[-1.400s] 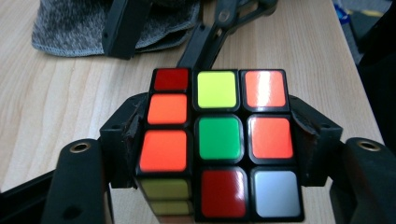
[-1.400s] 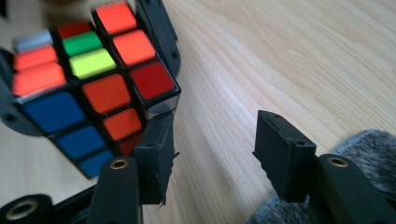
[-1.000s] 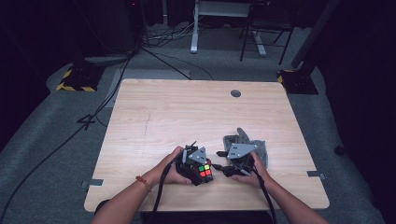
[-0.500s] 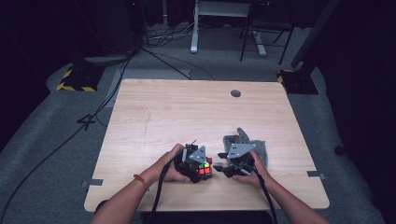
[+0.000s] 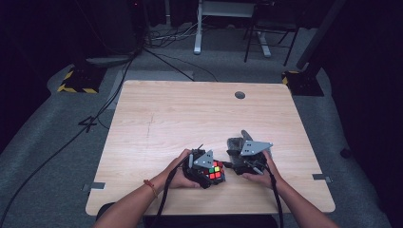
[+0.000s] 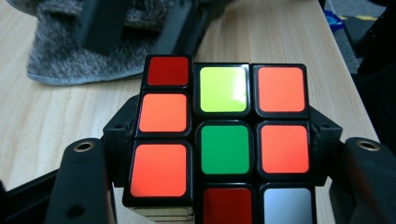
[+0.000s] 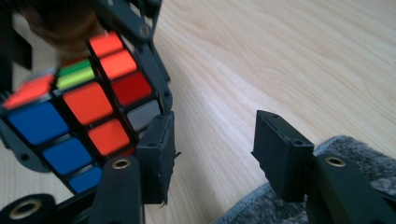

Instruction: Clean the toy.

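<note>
Since a second ago the left gripper (image 5: 205,167) has drawn its jaws in onto the puzzle cube (image 5: 215,171), while the right gripper (image 5: 247,159) has eased its own jaws slightly closer with nothing between them; neither hand has shifted much across the table (image 5: 190,114).

The light wooden table carries all the work close to its near edge, a little right of the middle, its far half bare apart from a round cable port (image 5: 240,95). A grey knitted cloth (image 5: 235,145) lies just beyond the right gripper, which rests partly on it; in the right gripper view the cloth's (image 7: 355,154) hem runs under the right-hand jaw.

The left gripper is clamped on the cube, its two black jaws pressing opposite sides, as the left gripper view shows, with the cube (image 6: 224,140) standing between them and its left column twisted slightly out of line. That firm hold most likely serves to steady the cube so that a layer can be turned.

The right gripper stands half open and empty, its pads apart over bare wood. One pad sits just beside the cube's (image 7: 93,112) corner, apparently placed to take the next layer.
</note>
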`<state>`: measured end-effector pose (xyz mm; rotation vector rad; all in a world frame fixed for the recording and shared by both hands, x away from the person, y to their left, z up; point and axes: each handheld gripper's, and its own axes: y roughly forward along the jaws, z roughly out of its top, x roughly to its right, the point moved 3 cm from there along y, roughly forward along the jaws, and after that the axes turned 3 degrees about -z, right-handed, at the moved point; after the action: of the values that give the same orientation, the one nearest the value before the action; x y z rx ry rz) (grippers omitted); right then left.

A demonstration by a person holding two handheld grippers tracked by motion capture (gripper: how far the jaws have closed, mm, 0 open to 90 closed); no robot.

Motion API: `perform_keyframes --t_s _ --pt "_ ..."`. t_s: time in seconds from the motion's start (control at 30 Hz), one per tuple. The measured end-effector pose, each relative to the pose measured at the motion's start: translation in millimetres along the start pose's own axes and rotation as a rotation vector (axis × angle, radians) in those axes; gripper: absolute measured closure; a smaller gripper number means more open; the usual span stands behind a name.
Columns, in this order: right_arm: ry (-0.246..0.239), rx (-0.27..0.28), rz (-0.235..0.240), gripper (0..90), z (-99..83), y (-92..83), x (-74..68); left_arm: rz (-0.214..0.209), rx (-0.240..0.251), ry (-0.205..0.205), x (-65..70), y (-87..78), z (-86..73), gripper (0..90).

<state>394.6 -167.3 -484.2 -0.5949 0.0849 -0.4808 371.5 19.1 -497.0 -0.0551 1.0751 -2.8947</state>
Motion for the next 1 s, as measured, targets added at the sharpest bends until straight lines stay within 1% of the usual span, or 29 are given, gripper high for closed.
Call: perform_keyframes --t_s 0.07,0.1,0.13,0.17,0.2,0.23,0.27,0.3,0.33,0.4,0.47,0.5,0.53,0.57,0.63,0.67,0.7,0.77,0.83,0.9,0.97,1.0 --pt "-0.007 0.005 -0.002 49.0 1.7 -1.2 -0.6 -0.011 -0.025 -0.002 0.2 3.9 -2.1 33.1" --pt "-0.004 0.016 0.013 48.8 2.9 -1.9 -2.2 -0.017 -0.023 -0.015 0.4 5.3 -3.0 32.7" --pt "-0.007 0.019 0.02 49.0 4.5 -2.0 -4.6 -0.017 -0.025 -0.014 0.2 5.1 -3.1 32.1" --pt "-0.027 0.012 0.009 49.4 6.0 -1.5 -6.8 -0.016 -0.028 -0.009 -0.3 4.8 -3.2 31.9" --pt "-0.033 0.01 0.004 49.5 7.0 -1.0 -8.4 -0.017 -0.027 -0.01 -1.0 4.6 -3.7 31.7" --pt "-0.03 0.014 0.004 49.5 7.7 -0.4 -9.1 -0.015 -0.029 -0.013 -0.9 4.5 -4.0 31.5" --pt "-0.026 0.016 0.005 49.8 8.1 0.6 -9.3 -0.013 -0.033 -0.005 -0.7 4.7 -3.5 31.0" --pt "-0.024 0.01 0.006 49.7 8.1 2.3 -9.5 -0.017 -0.038 -0.009 -0.2 5.1 -3.5 30.1" --pt "-0.024 0.008 0.008 49.6 8.0 3.5 -9.8 -0.021 -0.034 -0.003 0.2 6.3 -3.0 29.7" --pt "-0.014 0.017 0.019 49.6 8.2 5.8 -11.1 -0.01 -0.039 0.005 1.3 6.7 -2.3 29.9" --pt "-0.017 0.019 0.015 49.4 8.7 6.4 -11.0 -0.015 -0.035 0.005 0.4 5.5 -2.7 30.4" --pt "-0.013 0.021 0.018 48.9 8.7 6.4 -11.0 -0.01 -0.038 0.009 -0.1 4.6 -2.6 30.7" --pt "-0.009 0.02 0.021 47.8 8.5 6.2 -11.2 0.008 -0.032 0.019 -0.2 3.2 -2.1 31.5" --pt "-0.015 0.017 0.011 47.1 8.3 5.5 -11.0 0.013 -0.021 0.02 -0.3 2.1 -1.3 32.2" --pt "-0.017 0.005 -0.013 48.0 7.3 4.3 -8.7 0.025 0.017 0.017 -0.5 -2.6 2.3 32.4" --pt "-0.019 -0.017 -0.03 47.1 5.8 4.2 -6.4 0.033 0.039 0.02 0.3 -4.6 4.5 32.7" --pt "-0.024 -0.04 -0.032 46.6 3.5 4.8 -4.8 0.042 0.05 0.032 1.2 -6.5 6.6 33.0" --pt "-0.023 -0.071 -0.034 46.6 -2.4 5.9 -1.5 0.051 0.069 0.04 2.8 -9.9 9.2 33.0" --pt "-0.012 -0.111 -0.016 45.9 -9.5 9.3 1.1 0.068 0.082 0.053 3.6 -13.7 11.1 33.0" --pt "-0.012 -0.141 -0.006 45.5 -16.0 13.9 1.3 0.065 0.106 0.047 4.0 -17.9 13.2 33.0" --pt "-0.015 -0.156 0.029 43.8 -18.8 18.1 -1.3 0.071 0.126 0.047 5.0 -20.2 15.0 33.1" --pt "-0.018 -0.156 0.045 43.3 -18.8 19.9 -3.4 0.065 0.128 0.05 5.6 -20.3 15.6 33.1"
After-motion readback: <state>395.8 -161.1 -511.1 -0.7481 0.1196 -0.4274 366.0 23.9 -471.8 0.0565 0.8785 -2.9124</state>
